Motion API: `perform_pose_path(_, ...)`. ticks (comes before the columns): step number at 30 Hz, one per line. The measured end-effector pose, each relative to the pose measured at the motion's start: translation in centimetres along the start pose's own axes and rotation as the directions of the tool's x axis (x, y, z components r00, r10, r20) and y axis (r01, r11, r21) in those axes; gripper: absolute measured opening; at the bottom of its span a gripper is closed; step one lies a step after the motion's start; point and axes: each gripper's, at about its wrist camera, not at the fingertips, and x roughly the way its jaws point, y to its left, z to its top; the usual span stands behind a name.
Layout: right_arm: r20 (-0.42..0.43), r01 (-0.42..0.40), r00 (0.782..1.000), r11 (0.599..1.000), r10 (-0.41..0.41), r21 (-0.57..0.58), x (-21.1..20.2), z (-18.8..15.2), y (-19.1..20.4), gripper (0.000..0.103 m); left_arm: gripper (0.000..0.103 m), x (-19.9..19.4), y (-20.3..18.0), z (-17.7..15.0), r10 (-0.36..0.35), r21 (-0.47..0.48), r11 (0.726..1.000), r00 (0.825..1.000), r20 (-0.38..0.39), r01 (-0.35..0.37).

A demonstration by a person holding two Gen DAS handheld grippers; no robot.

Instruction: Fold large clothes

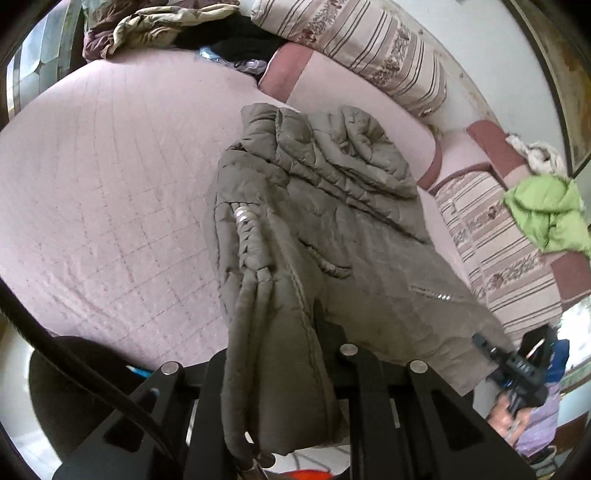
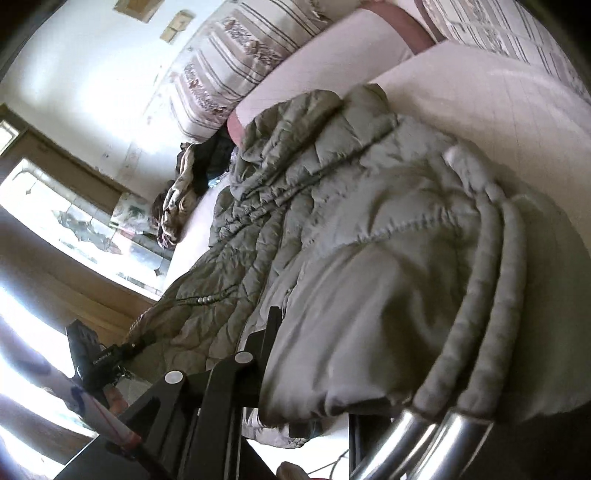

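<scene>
- Bunched hem of one grey-green quilted jacket (image 1: 317, 229) fills the foreground of the left wrist view, pinched in the left gripper (image 1: 280, 417), whose black jaws are closed on the fabric.
- Two cord drawstrings (image 1: 255, 295) hang down the gathered hem beside that gripper, ending in metal tips at the bottom of the frame.
- From the right wrist view, the right gripper (image 2: 295, 413) is likewise clamped on the jacket's (image 2: 332, 192) hem; the cloth spills over its jaws and hides the fingertips.
- Two drawstrings (image 2: 480, 302) with shiny metal ends (image 2: 424, 439) hang next to it.
- Beyond the lifted hem, the jacket stretches away over the pink quilted bed (image 1: 110, 166), its collar end crumpled near the far edge, close to the cushions.
- Two striped, flower-patterned cushions (image 1: 369, 48) lean along the far side, with pink-and-maroon pillows beside them.
- One lime-green garment (image 1: 546, 218) lies on the cushion at the bed's right edge, a whitish cloth just behind it.
- At the far left corner sits one heap of brown-and-cream fabric (image 1: 147, 26), dark clothing just beside it.
- No containers are visible.
- Each view catches the other gripper at its edge, holding the same hem.
</scene>
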Motion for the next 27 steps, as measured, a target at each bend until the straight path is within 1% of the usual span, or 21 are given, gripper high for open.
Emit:
perform_pose_path(2,0.003,0.006,1.000,1.000,-0.006,-0.009,0.2,0.6,0.5,0.016,0.015,0.3,-0.2,0.8,0.007,-0.001,1.000,1.000,-0.006,-0.007)
perform_pose_path(5,0.017,0.007,1.000,1.000,-0.006,-0.029,0.6,2.8,1.7,0.016,0.015,0.1,-0.6,3.1,0.010,-0.001,1.000,1.000,0.028,-0.010)
perform_pose_path(7,0.046,0.034,0.998,0.998,-0.032,-0.055,1.0,5.1,2.9,0.016,0.015,0.1,-1.6,5.6,0.010,0.002,1.000,0.998,0.064,-0.010)
perform_pose_path(9,0.073,0.050,0.996,0.996,-0.045,-0.071,1.3,7.3,3.9,0.016,0.016,0.0,-2.8,8.3,0.030,0.019,0.999,0.993,0.110,-0.032)
perform_pose_path(12,0.136,0.082,0.988,0.993,-0.070,-0.087,2.1,11.8,5.6,0.016,0.016,0.7,-4.9,13.2,0.072,0.039,0.996,0.984,0.165,-0.079)
perform_pose_path(13,0.157,0.088,0.985,0.992,-0.073,-0.090,2.4,13.1,6.1,0.016,0.016,1.5,-5.9,15.6,0.100,0.044,0.993,0.979,0.179,-0.109)
perform_pose_path(15,0.201,0.100,0.976,0.991,-0.081,-0.089,3.2,16.7,7.0,0.016,0.016,3.0,-7.2,18.9,0.140,0.050,0.987,0.971,0.192,-0.152)
perform_pose_path(16,0.220,0.111,0.971,0.990,-0.089,-0.089,3.8,18.6,7.6,0.016,0.016,4.2,-8.0,21.4,0.177,0.048,0.981,0.965,0.195,-0.190)
perform_pose_path(17,0.231,0.123,0.968,0.988,-0.099,-0.092,4.4,19.8,8.1,0.016,0.016,4.9,-8.2,22.8,0.198,0.043,0.977,0.961,0.193,-0.210)
perform_pose_path(19,0.254,0.177,0.956,0.979,-0.147,-0.102,6.7,23.2,9.1,0.016,0.016,7.2,-8.7,26.8,0.247,0.014,0.967,0.951,0.184,-0.254)
perform_pose_path(20,0.260,0.201,0.951,0.974,-0.168,-0.105,7.7,24.5,9.4,0.016,0.016,8.2,-8.7,28.3,0.263,-0.003,0.964,0.948,0.179,-0.267)
perform_pose_path(22,0.262,0.246,0.941,0.964,-0.213,-0.100,10.3,27.3,9.5,0.016,0.016,10.8,-8.5,31.2,0.296,-0.035,0.955,0.942,0.159,-0.294)
perform_pose_path(24,0.255,0.277,0.935,0.957,-0.247,-0.088,12.5,29.5,9.1,0.016,0.017,13.2,-8.3,32.9,0.325,-0.048,0.946,0.936,0.136,-0.321)
perform_pose_path(27,0.225,0.335,0.923,0.939,-0.312,-0.071,16.4,32.2,7.9,0.016,0.017,17.5,-8.1,35.2,0.382,-0.042,0.924,0.919,0.100,-0.380)
